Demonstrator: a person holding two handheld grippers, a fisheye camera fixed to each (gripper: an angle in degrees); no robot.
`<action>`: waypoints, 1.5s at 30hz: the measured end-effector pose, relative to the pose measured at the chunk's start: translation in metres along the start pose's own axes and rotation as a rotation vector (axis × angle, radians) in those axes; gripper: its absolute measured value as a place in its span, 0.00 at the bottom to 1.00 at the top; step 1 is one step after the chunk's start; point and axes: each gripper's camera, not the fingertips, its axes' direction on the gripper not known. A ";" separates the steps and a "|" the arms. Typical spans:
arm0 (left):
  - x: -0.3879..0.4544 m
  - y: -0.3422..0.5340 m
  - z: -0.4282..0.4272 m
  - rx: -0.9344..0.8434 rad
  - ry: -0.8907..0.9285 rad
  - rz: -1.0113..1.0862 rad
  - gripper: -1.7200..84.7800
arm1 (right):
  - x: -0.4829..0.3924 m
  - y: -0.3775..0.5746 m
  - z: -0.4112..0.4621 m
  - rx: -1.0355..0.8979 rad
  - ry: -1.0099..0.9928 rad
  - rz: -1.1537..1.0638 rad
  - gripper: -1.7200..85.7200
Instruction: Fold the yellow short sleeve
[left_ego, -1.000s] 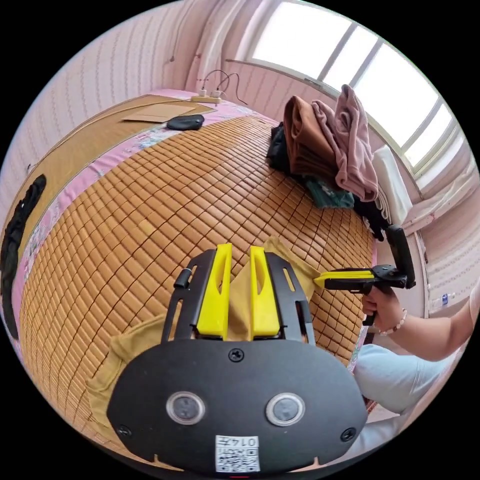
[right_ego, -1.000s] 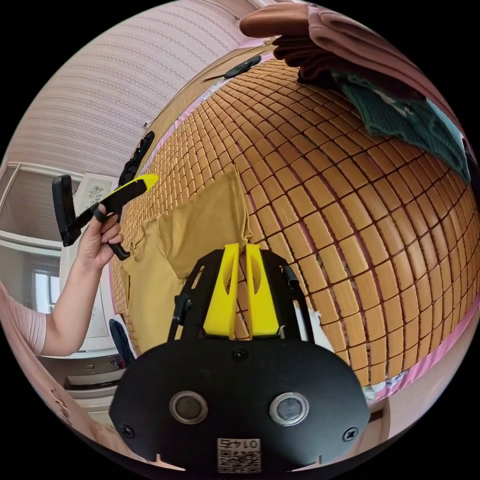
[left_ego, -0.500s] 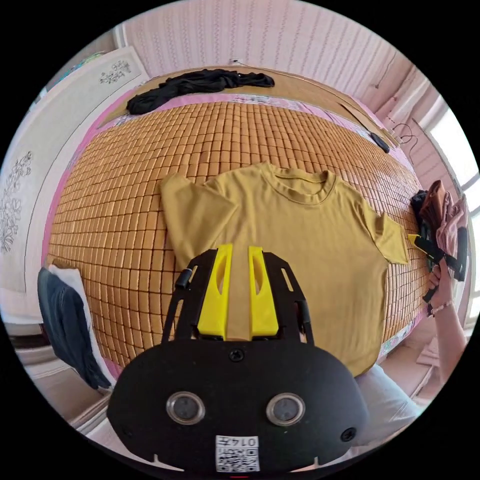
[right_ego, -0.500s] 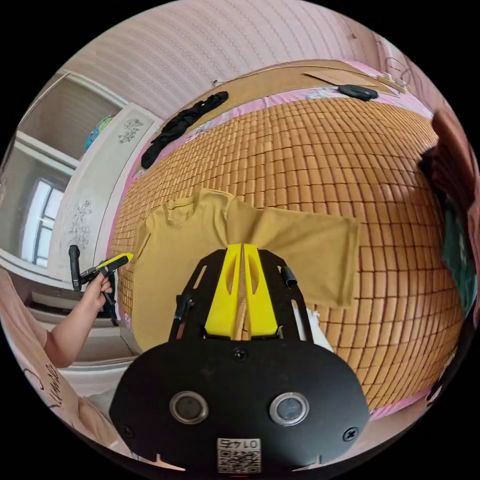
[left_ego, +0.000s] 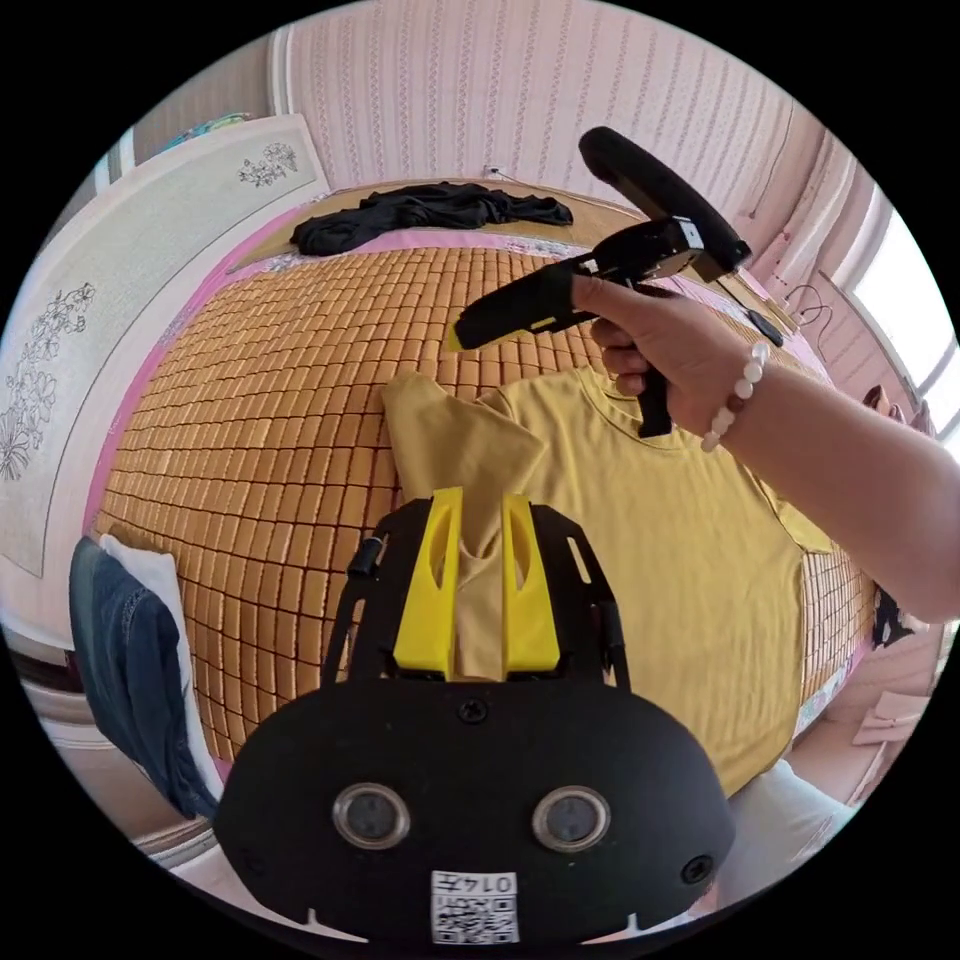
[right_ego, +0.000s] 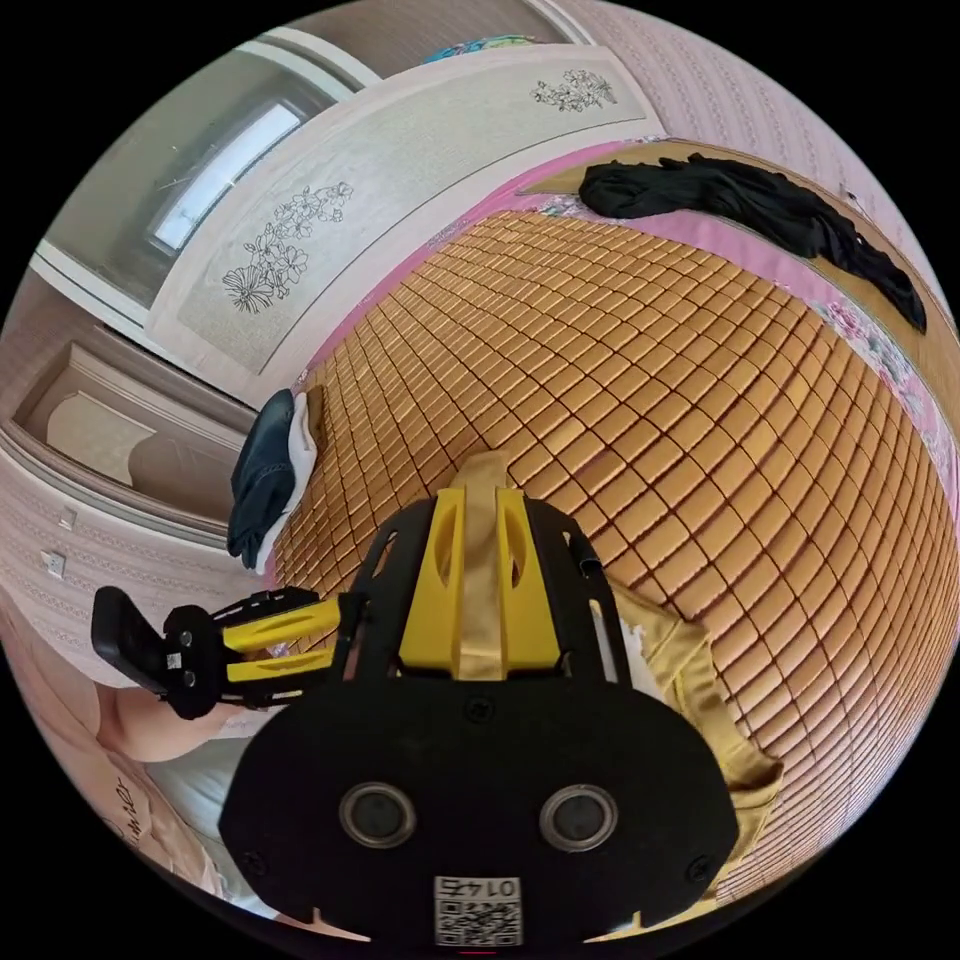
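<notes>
Plainly, in the left gripper view the yellow short-sleeve T-shirt (left_ego: 640, 560) lies spread front-up on a bed covered by a bamboo-tile mat (left_ego: 300, 400), its collar toward twelve o'clock and its hem toward five, so the long axis runs roughly twelve to five across the picture. The left gripper (left_ego: 478, 520) has its jaws set apart, and a bunched ridge of cloth from the shirt's side near the sleeve (left_ego: 450, 440) rises between them; whether both jaws actually press on that cloth I cannot tell. The right gripper (left_ego: 470, 330), held in a hand (left_ego: 660, 345) with a bead bracelet, hangs above the collar with its tip aimed at nine o'clock toward that sleeve; its jaw state is not readable from this angle. A black garment (left_ego: 430, 205) lies at the bed's far edge at twelve o'clock, a dark blue garment (left_ego: 130, 660) hangs at eight, and the wall (left_ego: 560, 80) is pink and striped. In the right gripper view the right gripper (right_ego: 480, 520) has its jaws apart with yellow cloth (right_ego: 485, 560) seen between them, grip unclear, and more shirt fabric bunches at four o'clock. The left gripper (right_ego: 330, 640) sits at nine o'clock, jaws parted, just beside. A floral panel (right_ego: 400, 210) stands past the mat at eleven. Judging from this, the coming fold turns on the sleeve lying just ahead of the left jaws, the nearer tool.
</notes>
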 end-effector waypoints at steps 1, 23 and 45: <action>-0.011 0.000 -0.001 0.010 0.001 -0.032 0.10 | 0.000 -0.007 0.011 -0.021 0.014 -0.005 0.09; -0.051 -0.058 -0.035 -0.143 0.386 0.135 0.12 | 0.118 0.151 0.024 0.019 -0.039 0.384 0.02; -0.192 0.037 -0.156 0.100 0.115 -0.417 0.01 | 0.011 -0.072 0.132 -0.044 -0.191 -0.198 0.02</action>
